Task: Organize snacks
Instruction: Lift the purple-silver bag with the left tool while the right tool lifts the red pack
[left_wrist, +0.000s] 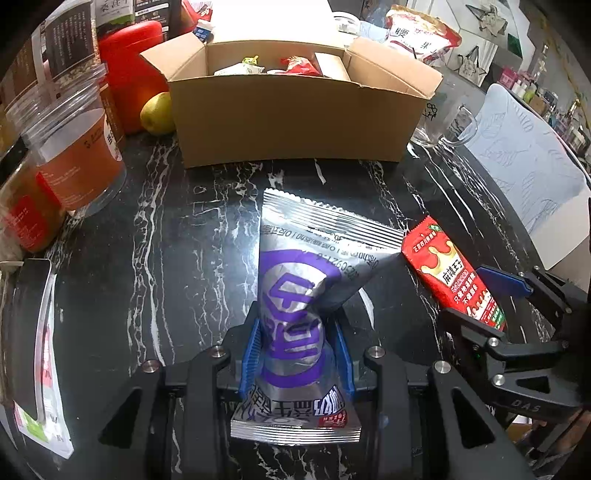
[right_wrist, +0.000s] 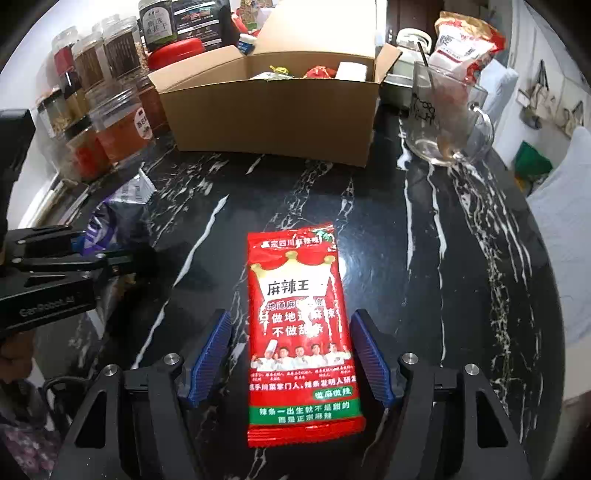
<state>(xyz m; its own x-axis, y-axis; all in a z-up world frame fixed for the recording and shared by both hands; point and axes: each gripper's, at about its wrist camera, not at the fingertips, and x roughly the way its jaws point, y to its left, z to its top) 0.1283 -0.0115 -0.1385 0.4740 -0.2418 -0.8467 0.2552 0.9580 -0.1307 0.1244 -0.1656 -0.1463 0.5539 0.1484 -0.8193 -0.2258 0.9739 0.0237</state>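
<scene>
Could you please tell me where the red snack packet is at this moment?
In the right wrist view the red snack packet lies flat on the black marble table, between the open right gripper, untouched by its pads, in front of the cardboard box.

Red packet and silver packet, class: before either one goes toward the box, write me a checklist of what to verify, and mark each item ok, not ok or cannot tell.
1. Left gripper shut on silver packet: ok, pads pinch its crumpled middle.
2. Right gripper gripping red packet: not ok, jaws stand apart, clear of both edges.
3. Red packet centred between the right pads: ok, lying flat on the table.
4. Box open on top: ok, flaps up.
5. Room left in the box: cannot tell, some snacks show inside.
6. Path to the box free: ok, bare table ahead; glass mug stands to the right.
</scene>
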